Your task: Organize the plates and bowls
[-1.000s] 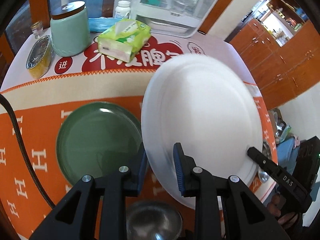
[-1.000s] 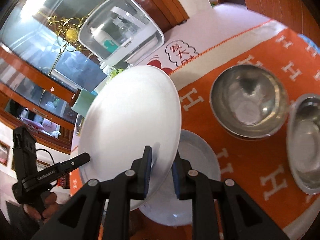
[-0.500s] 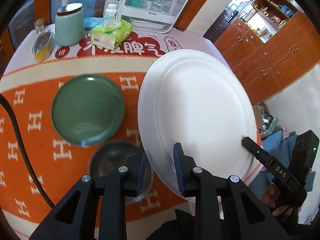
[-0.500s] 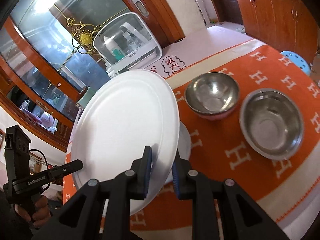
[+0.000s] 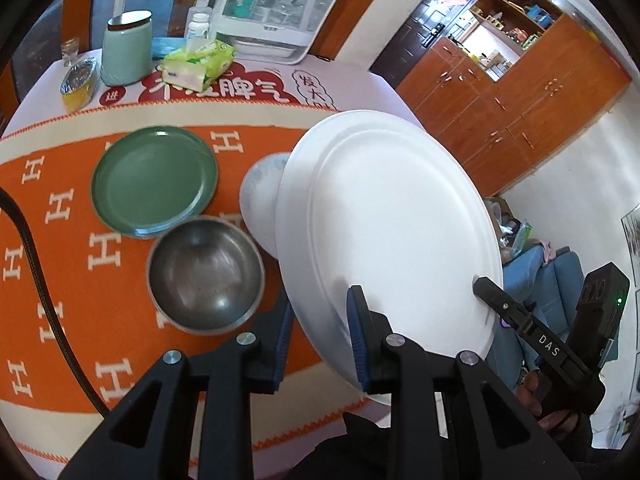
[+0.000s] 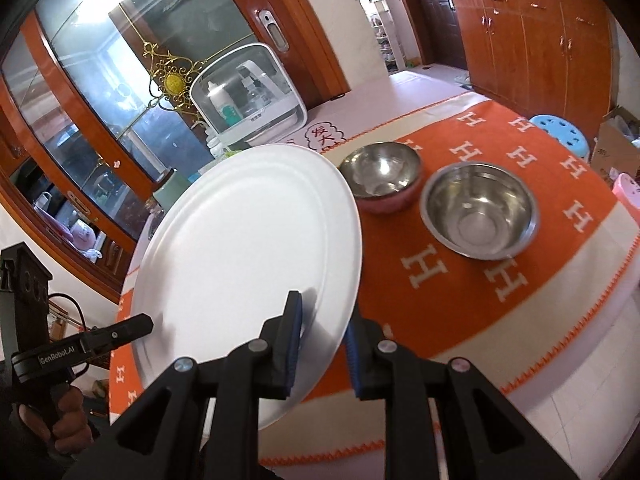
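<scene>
A large white plate (image 5: 396, 232) is held tilted in the air above the near edge of the table, gripped from two sides at once. The left gripper (image 5: 320, 332) has its jaws clamped on the plate's near rim, one blue pad above and one below. The right gripper (image 6: 320, 334) is clamped on the opposite rim in the same way; in the left wrist view its black finger shows against the plate's far right edge, and a hand (image 5: 548, 400) is on its handle.

Under the raised plate, on the orange cloth (image 5: 60, 280) patterned with white H letters, a smaller pale plate (image 5: 260, 204) lies partly hidden. Just left of it sit a steel bowl (image 5: 206, 274) and, touching that bowl's rim or very nearly so, a green plate (image 5: 154, 180).

The right wrist view shows two more bowls past the plate's other side: a pink-walled steel bowl (image 6: 382, 176) and a plain steel bowl (image 6: 480, 210), close together.

At the far end of the table stand a mint-green canister (image 5: 126, 50), a green tissue pack (image 5: 198, 64) and a white cabinet with a clear door (image 5: 276, 4).
</scene>
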Tool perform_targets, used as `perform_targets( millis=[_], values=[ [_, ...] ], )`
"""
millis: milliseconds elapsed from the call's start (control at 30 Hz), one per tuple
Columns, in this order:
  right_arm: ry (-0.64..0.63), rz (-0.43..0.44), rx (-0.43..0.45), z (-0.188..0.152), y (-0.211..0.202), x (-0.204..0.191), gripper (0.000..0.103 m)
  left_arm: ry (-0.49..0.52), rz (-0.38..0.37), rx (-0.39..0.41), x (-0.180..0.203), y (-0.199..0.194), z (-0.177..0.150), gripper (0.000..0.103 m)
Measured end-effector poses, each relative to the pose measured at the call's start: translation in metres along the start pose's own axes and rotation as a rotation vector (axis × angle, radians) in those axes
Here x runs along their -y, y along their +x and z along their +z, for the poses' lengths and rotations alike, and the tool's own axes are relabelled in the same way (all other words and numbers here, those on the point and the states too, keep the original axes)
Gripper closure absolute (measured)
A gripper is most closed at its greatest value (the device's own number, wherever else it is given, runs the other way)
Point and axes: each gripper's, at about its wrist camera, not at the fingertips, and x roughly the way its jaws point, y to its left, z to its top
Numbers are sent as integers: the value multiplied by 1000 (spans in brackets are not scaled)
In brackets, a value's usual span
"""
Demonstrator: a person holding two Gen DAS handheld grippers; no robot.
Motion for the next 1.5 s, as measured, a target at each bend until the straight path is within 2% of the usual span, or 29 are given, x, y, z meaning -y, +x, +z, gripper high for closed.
perform_targets(
  millis=[367,533,967,1100,1500],
  values=[
    [-9,-91,-51,-55,-28,21,82,5,-21,-82,10,13,-57,79],
    [-27,-107,-104,-66,-25,32,82,24,30,-123,17,27,-73,79],
    [-106,-35,-321,-55,27,83,81,-99,180,-152,37,74,-99,79],
    [-136,-23,-375,-54,42,95,80,-153,202,-170,38,91,-109,79],
    [-220,26,-448,-46,68,104,80,-244,266,-164,35,117,-116,79]
  ],
)
